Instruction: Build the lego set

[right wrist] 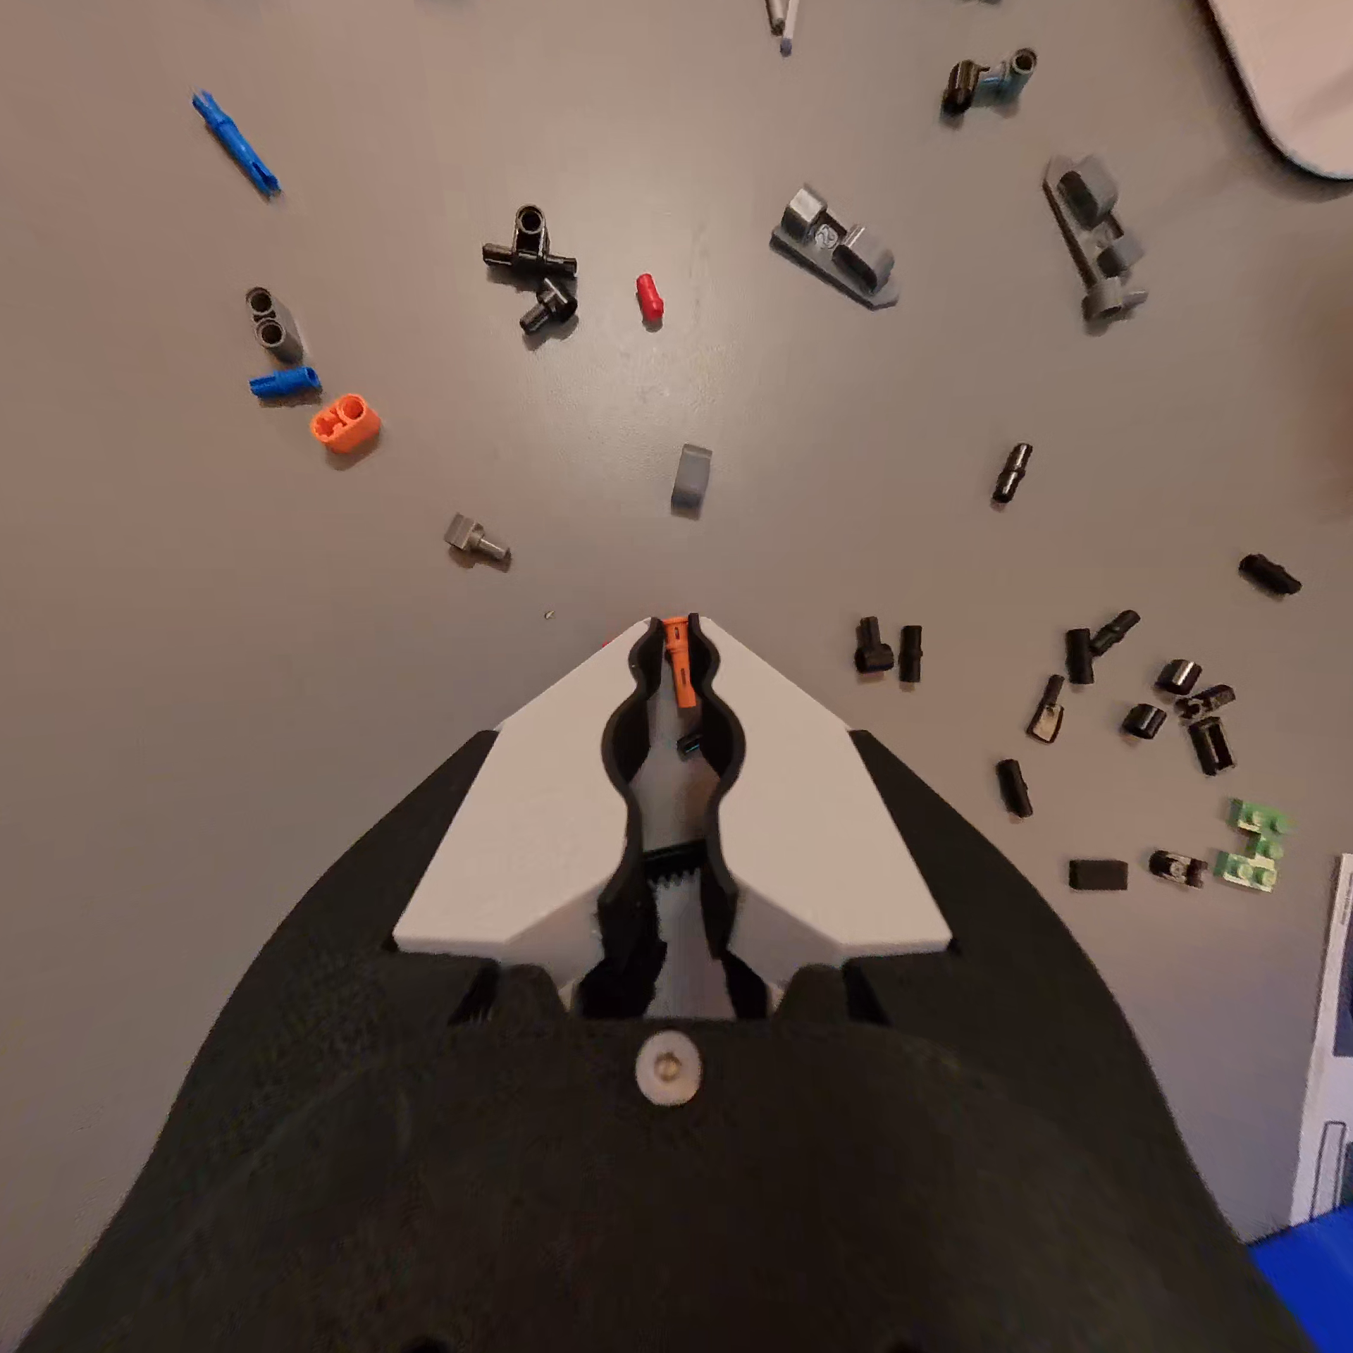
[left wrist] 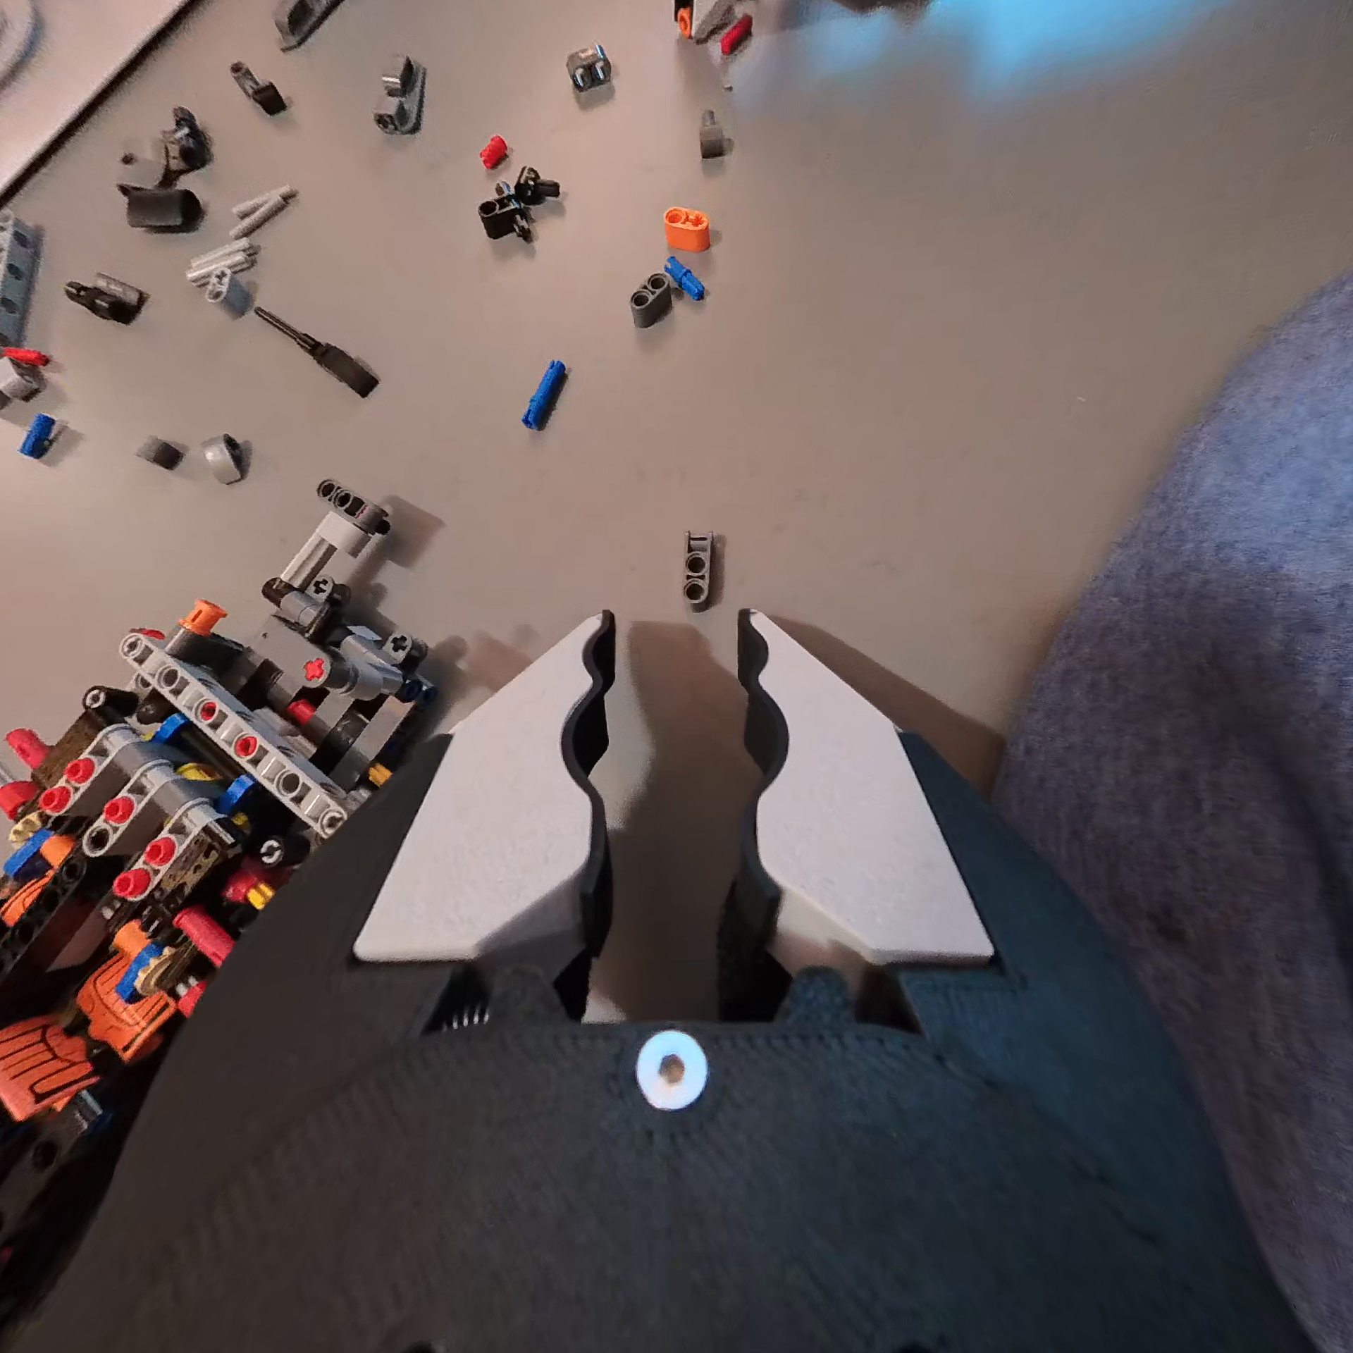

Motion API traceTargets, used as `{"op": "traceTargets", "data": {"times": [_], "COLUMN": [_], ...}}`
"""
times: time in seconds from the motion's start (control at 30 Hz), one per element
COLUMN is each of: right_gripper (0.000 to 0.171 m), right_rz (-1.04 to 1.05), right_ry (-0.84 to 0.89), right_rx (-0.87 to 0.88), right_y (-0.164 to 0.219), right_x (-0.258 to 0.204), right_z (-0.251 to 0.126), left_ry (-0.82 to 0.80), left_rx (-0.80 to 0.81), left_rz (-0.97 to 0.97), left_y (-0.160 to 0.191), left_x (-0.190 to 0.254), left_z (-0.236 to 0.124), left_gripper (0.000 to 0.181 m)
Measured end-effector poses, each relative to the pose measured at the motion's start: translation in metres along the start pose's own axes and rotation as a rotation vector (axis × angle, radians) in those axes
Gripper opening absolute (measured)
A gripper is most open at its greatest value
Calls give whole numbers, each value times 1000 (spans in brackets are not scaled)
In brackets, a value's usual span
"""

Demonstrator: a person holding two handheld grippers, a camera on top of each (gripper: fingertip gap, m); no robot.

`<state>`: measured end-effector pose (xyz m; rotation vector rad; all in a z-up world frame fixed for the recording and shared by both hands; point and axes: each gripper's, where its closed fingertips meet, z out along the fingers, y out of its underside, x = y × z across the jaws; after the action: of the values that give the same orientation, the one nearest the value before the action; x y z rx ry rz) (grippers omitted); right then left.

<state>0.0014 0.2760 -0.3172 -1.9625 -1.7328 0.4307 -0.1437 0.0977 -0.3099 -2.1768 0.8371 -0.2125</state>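
My left gripper (left wrist: 675, 622) is open and empty, low over the grey table, just short of a small dark grey connector (left wrist: 698, 571). The part-built model (left wrist: 198, 791), grey beams with red pins and orange panels, sits to its left. My right gripper (right wrist: 672, 622) is shut on an orange pin (right wrist: 679, 662), which lies lengthwise between the fingertips above the table. Loose pieces lie ahead of it: an orange two-hole block (right wrist: 345, 425), a grey sloped piece (right wrist: 691, 477), a red pin (right wrist: 648, 296).
Several black pins and connectors (right wrist: 1142, 703) and green plates (right wrist: 1253, 845) lie at the right. A printed booklet (right wrist: 1329, 1040) sits at the right edge. A blue-grey sleeve (left wrist: 1208, 732) fills the right of the left wrist view. Blue pins (left wrist: 544, 394) and dark parts are scattered. About 25 cm separates my left fingertips from my right. It is some 4 cm from my right tips to the grey sloped piece (right wrist: 691, 477). Seen from the left wrist view (left wrist: 591, 62) as well.
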Motion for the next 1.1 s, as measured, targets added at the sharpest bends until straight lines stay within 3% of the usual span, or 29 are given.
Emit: {"op": "traceTargets", "data": {"times": [0.03,0.13,0.37,0.53,0.77,1.1], "right_gripper": [4,4,4,3,3,3], "right_rz": [-1,47,188,404,543,526], "right_ry": [2,-74,-450,-739,-922,-944], "right_rx": [13,138,593,831,964,1012], "right_y": [-3,-29,-131,-181,-201,-201], "right_x": [-1,-21,-111,-128,-134,-138], "right_z": [-2,-13,-44,-57,-56,-57], "left_ry": [-8,-42,-104,-199,-257,-15], "left_rx": [7,44,158,246,396,510], "left_rz": [4,25,87,73,-64,-282], "left_y": [-1,-9,-45,-72,-101,-117], "left_x": [-1,-4,0,-14,-45,-40], "left_z": [0,-3,-5,-12,-36,-36], "left_gripper": [31,30,30,30,24,9]}}
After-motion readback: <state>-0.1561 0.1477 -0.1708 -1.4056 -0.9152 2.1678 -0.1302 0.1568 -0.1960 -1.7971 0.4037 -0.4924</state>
